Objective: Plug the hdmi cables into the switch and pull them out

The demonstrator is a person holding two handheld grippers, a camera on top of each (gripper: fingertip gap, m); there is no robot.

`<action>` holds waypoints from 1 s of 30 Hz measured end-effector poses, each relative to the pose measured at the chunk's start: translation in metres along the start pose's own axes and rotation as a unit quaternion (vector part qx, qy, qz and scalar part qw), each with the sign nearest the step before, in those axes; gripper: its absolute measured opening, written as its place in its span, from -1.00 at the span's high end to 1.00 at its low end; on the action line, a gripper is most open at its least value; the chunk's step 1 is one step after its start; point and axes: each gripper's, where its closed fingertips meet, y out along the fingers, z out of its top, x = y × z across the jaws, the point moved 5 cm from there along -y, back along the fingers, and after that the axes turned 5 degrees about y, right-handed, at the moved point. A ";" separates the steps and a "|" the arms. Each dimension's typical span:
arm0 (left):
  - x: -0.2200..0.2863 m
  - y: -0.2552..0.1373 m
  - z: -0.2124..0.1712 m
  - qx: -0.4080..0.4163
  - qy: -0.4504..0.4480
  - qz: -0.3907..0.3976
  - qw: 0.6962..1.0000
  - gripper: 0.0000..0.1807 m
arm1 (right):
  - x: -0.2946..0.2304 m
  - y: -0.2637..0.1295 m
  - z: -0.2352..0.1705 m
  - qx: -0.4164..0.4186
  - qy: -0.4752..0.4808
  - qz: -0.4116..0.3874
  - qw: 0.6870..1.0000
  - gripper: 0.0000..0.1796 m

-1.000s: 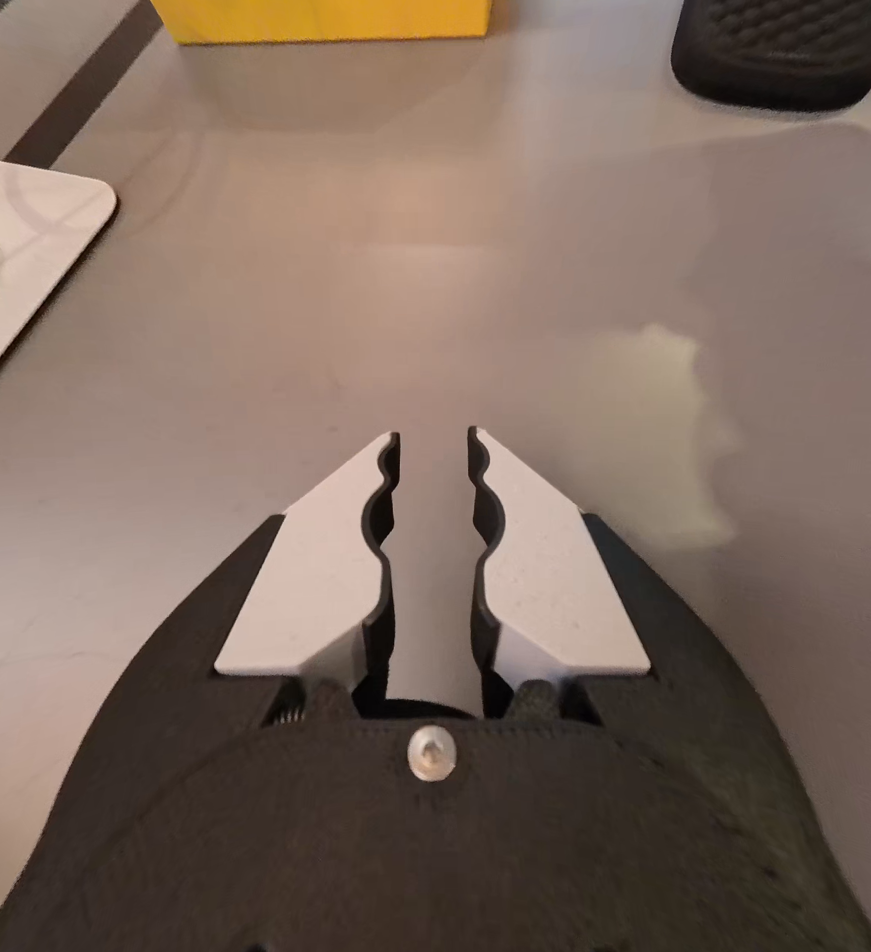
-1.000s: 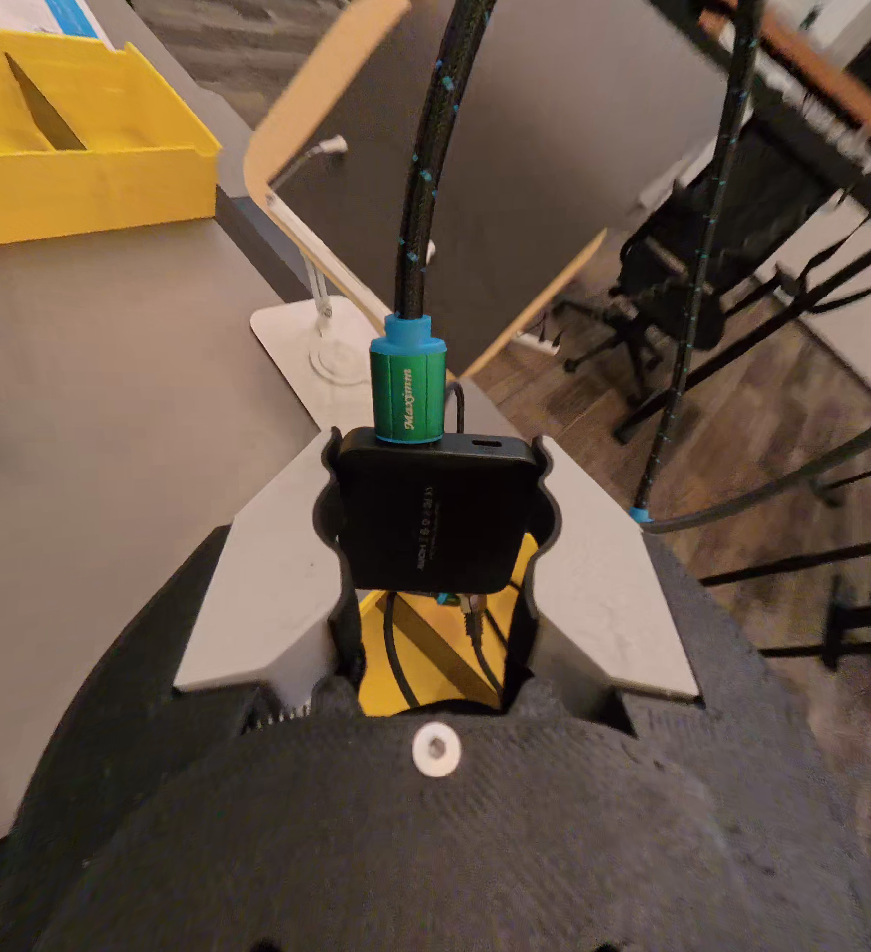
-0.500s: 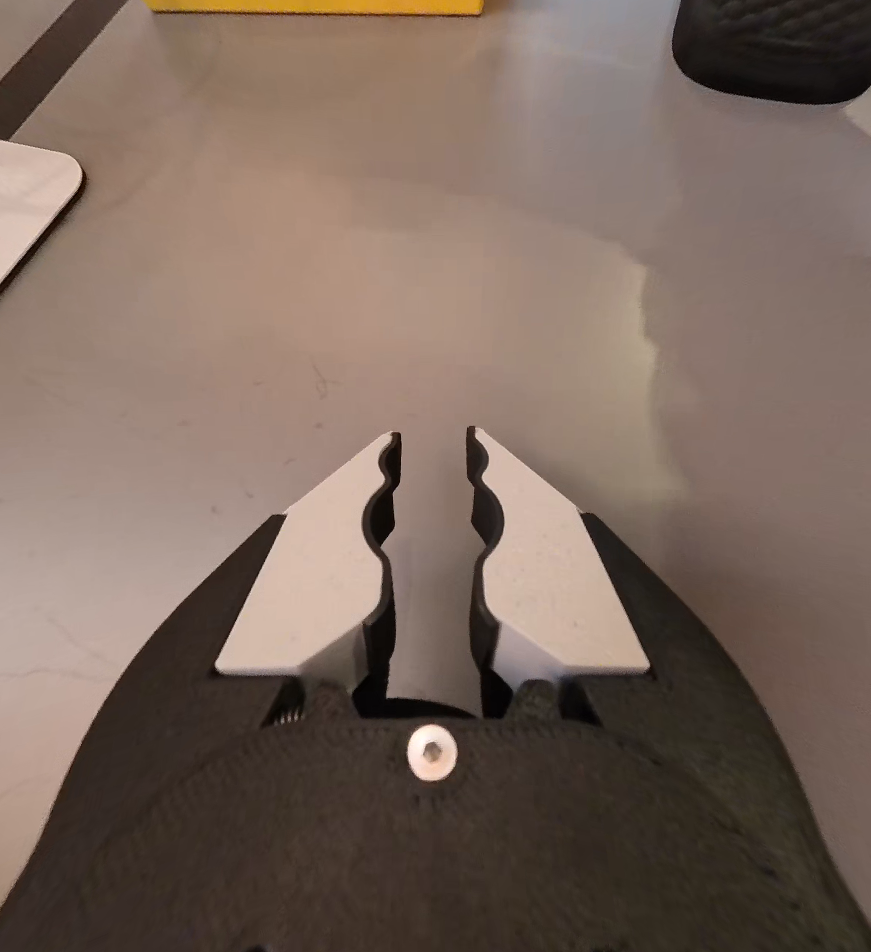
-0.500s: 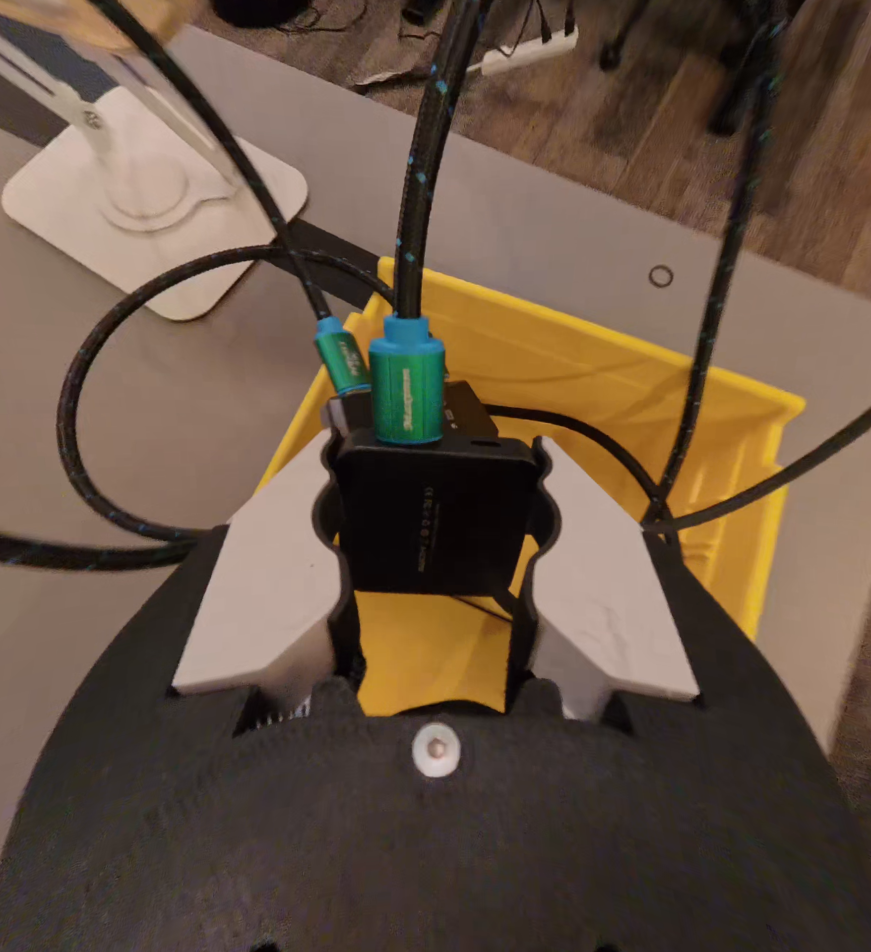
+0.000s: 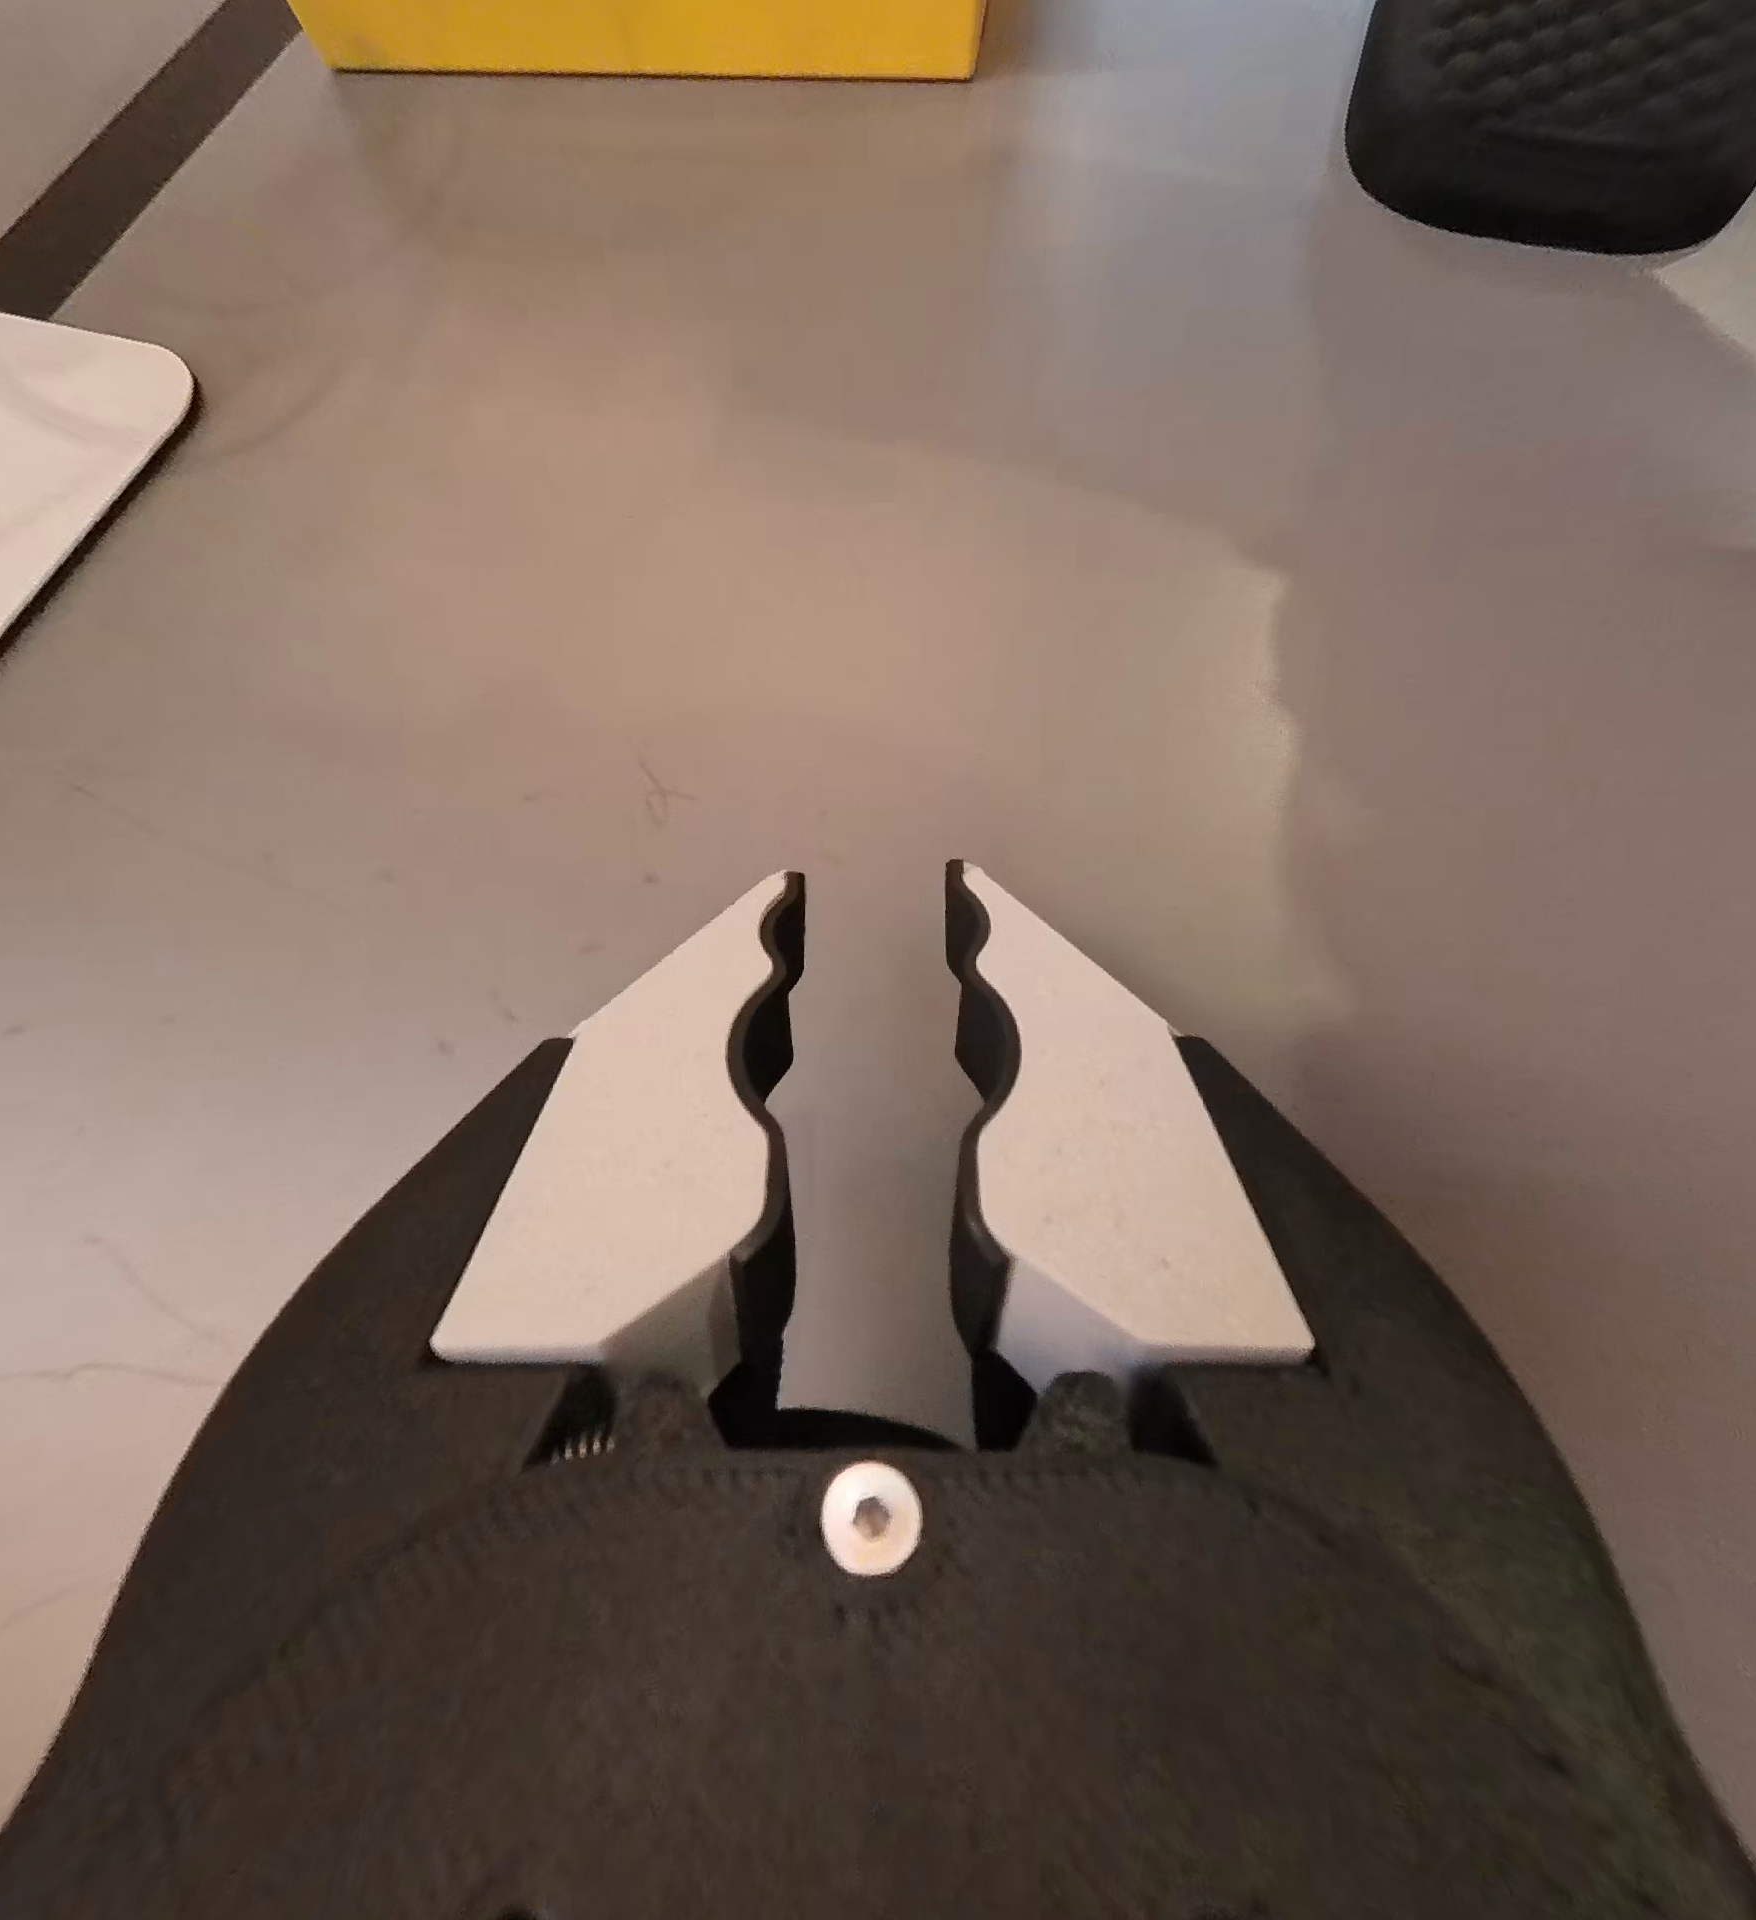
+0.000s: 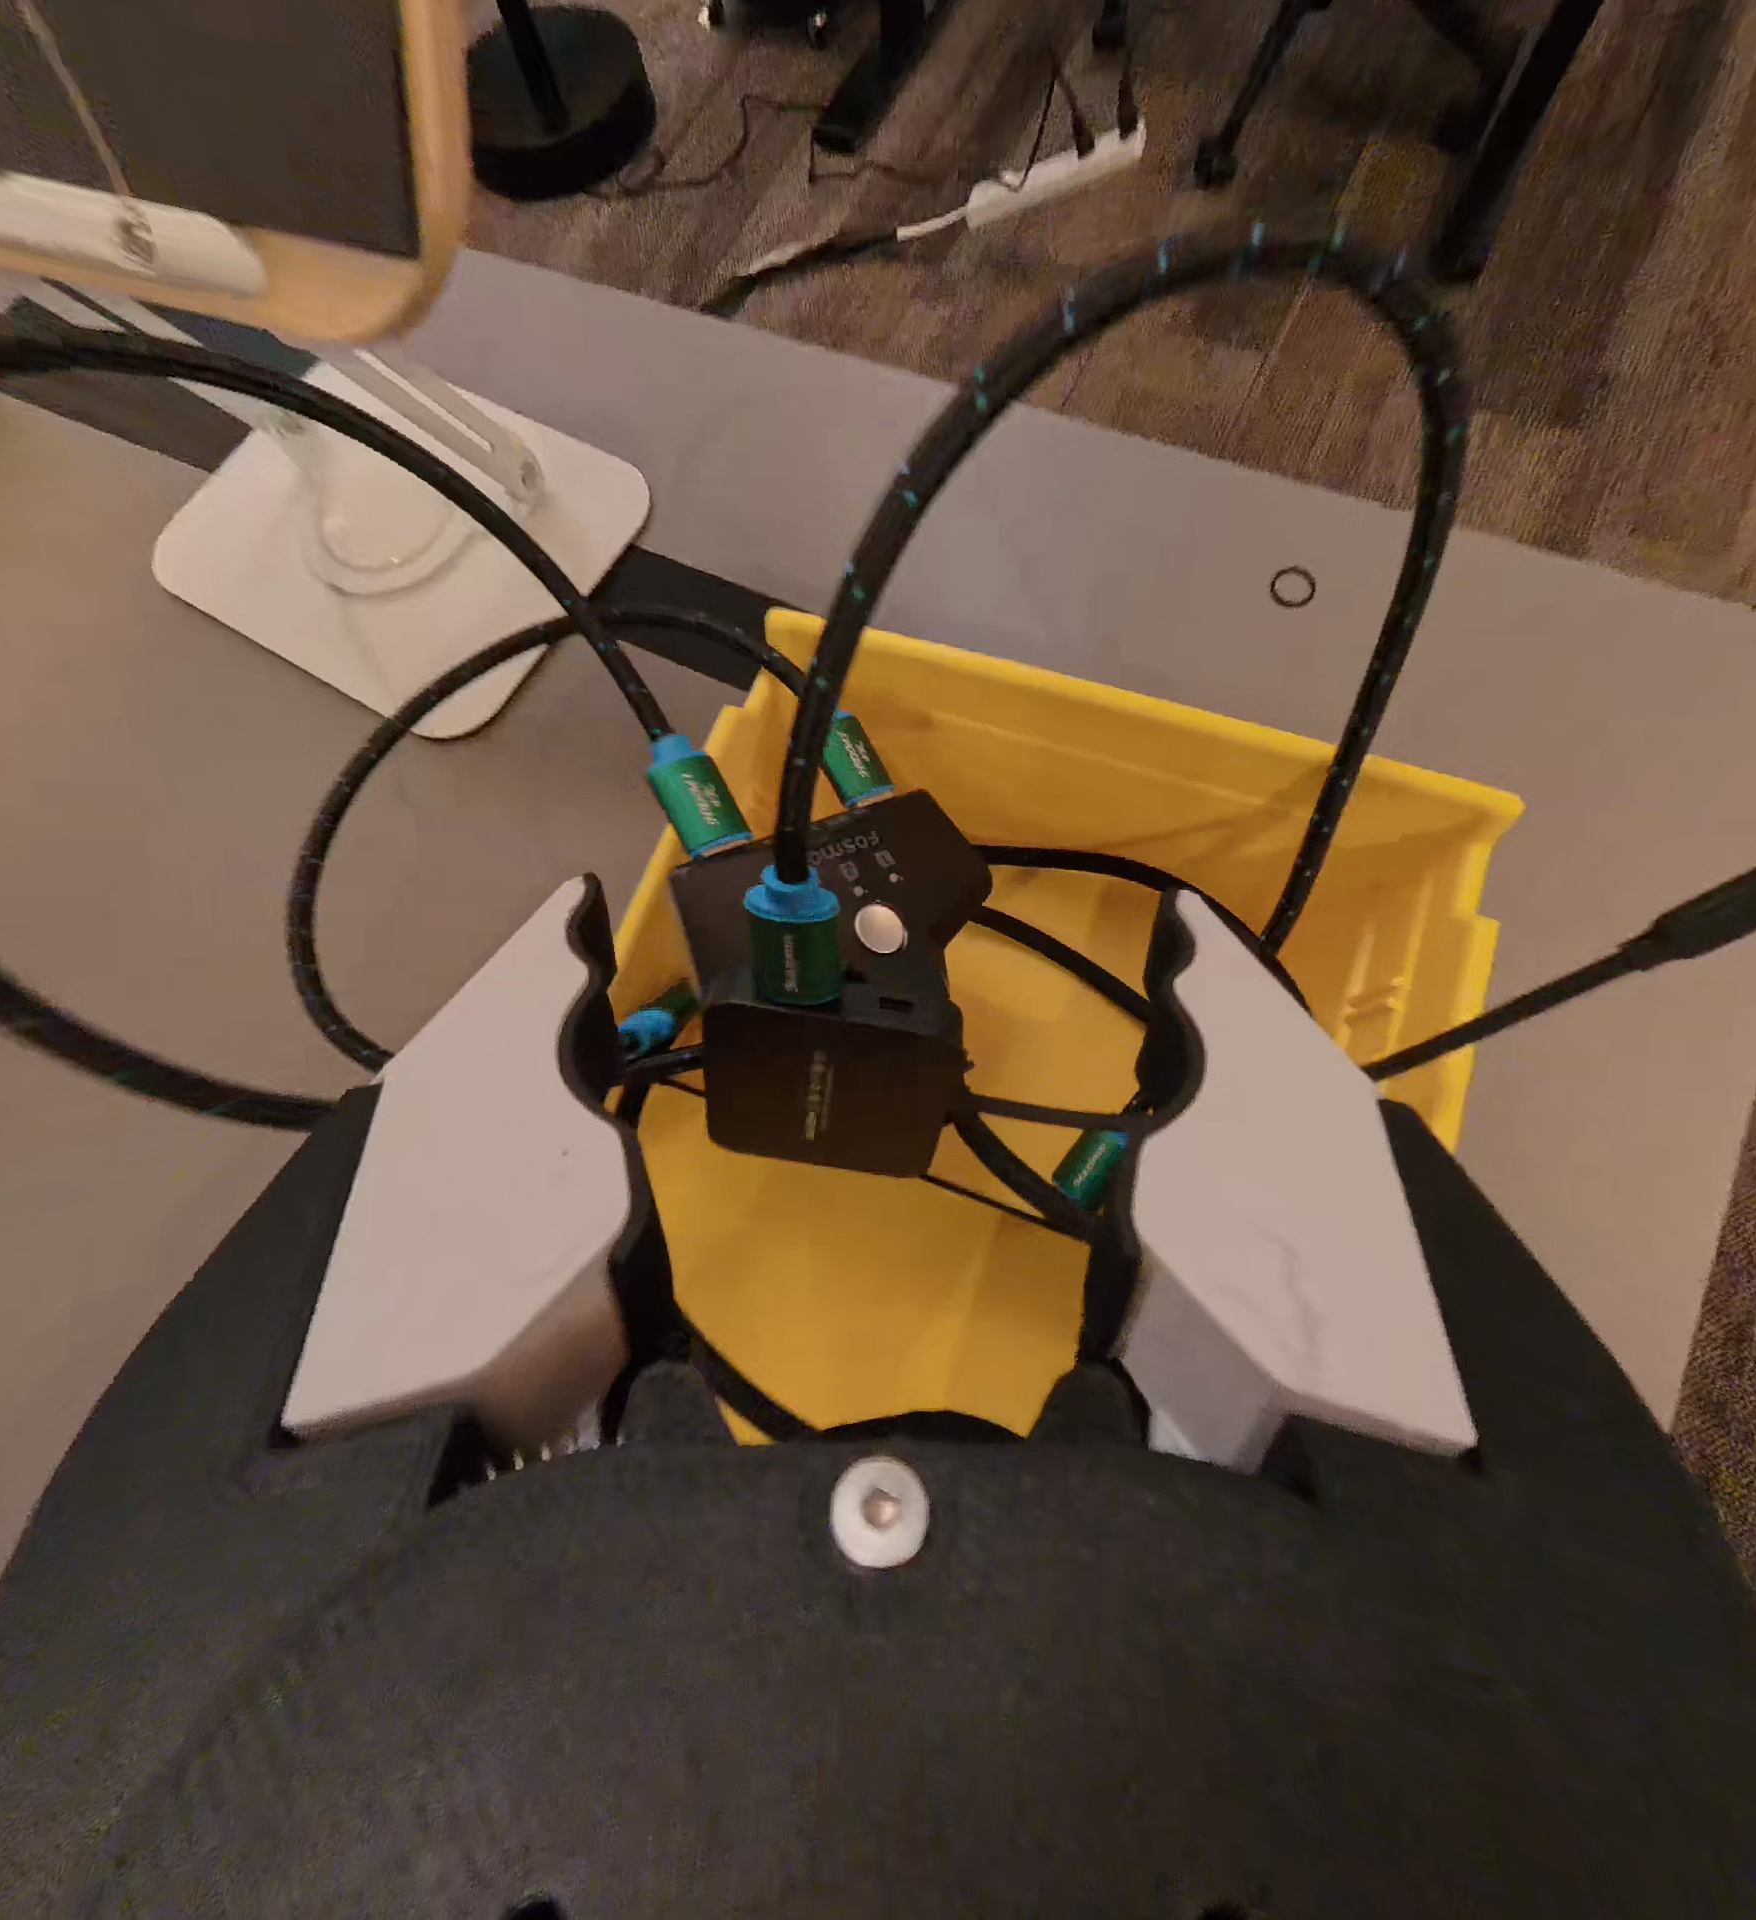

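In the right wrist view, a small black switch (image 6: 832, 1081) lies in a yellow bin (image 6: 1217, 790) with one green HDMI plug (image 6: 796, 945) in its far edge. Its braided black cable (image 6: 1414, 343) arches up and over. Behind it lies a second black switch (image 6: 905, 873) with a round button and two green plugs (image 6: 697, 805) in it. A loose green plug (image 6: 1092, 1164) lies in the bin. My right gripper (image 6: 874, 899) is open wide above the bin and holds nothing. My left gripper (image 5: 874, 873) hovers over bare grey table, fingers a narrow gap apart, empty.
A white stand base (image 6: 386, 582) sits left of the bin and also shows in the left wrist view (image 5: 12, 468). Cable loops lie on the table at left (image 6: 334, 883). The table edge runs close behind the bin. The left view shows a yellow box (image 5: 645, 36) and a black mesh pad (image 5: 1560, 114) far off. The gap from one gripper's tips to the other's is roughly 45 cm. The left gripper is farther from the small black switch (image 6: 832, 1081), some 45 cm, than the right, some 6 cm.
My right gripper tilted down over the yellow bin, opened and let go of the small black switch, which now lies in the bin. My left gripper shifted only slightly.
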 end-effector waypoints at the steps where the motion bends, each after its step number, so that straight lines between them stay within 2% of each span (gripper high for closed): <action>1: 0.000 -0.001 0.001 0.000 0.001 0.002 1.000 0.72 | -0.005 -0.008 0.002 0.006 -0.010 -0.005 1.000 -0.12; 7: -0.009 -0.013 0.011 0.014 0.002 0.037 0.999 0.69 | -0.056 -0.053 -0.002 0.029 -0.092 -0.023 0.995 -0.07; 11: -0.018 -0.023 0.026 0.042 -0.012 0.075 0.996 0.58 | -0.145 -0.064 -0.019 0.039 -0.167 0.040 0.984 -0.02; 13: -0.017 -0.024 0.034 0.058 -0.023 0.081 0.995 0.52 | -0.191 -0.059 -0.031 0.038 -0.203 0.048 0.977 -0.11; 17: -0.011 -0.029 0.057 0.099 -0.023 0.097 0.990 0.34 | -0.283 -0.028 -0.061 0.043 -0.206 0.143 0.967 -0.35; 19: -0.008 -0.035 0.073 0.129 -0.018 0.117 0.985 0.22 | -0.312 0.000 -0.079 0.024 -0.230 0.140 0.963 -0.60; 21: -0.002 -0.038 0.087 0.150 -0.012 0.121 0.981 0.11 | -0.337 0.028 -0.097 0.007 -0.245 0.142 0.959 -0.76; 24: 0.010 -0.030 0.091 0.147 0.016 0.130 0.980 -0.05 | -0.372 0.059 -0.117 -0.009 -0.225 0.183 0.957 -0.78; 25: 0.014 -0.025 0.090 0.140 0.027 0.129 0.981 -0.05 | -0.380 0.067 -0.123 -0.016 -0.220 0.188 0.957 -0.77; 26: 0.016 -0.020 0.084 0.122 0.040 0.133 0.983 0.05 | -0.382 0.076 -0.127 -0.023 -0.234 0.162 0.958 -0.75; 28: 0.016 -0.013 0.072 0.097 0.054 0.140 0.984 0.09 | -0.384 0.087 -0.133 -0.023 -0.260 0.125 0.957 -0.76; 30: 0.019 -0.007 0.065 0.096 0.023 0.109 0.989 0.17 | -0.390 0.093 -0.142 -0.047 -0.235 0.154 0.958 -0.63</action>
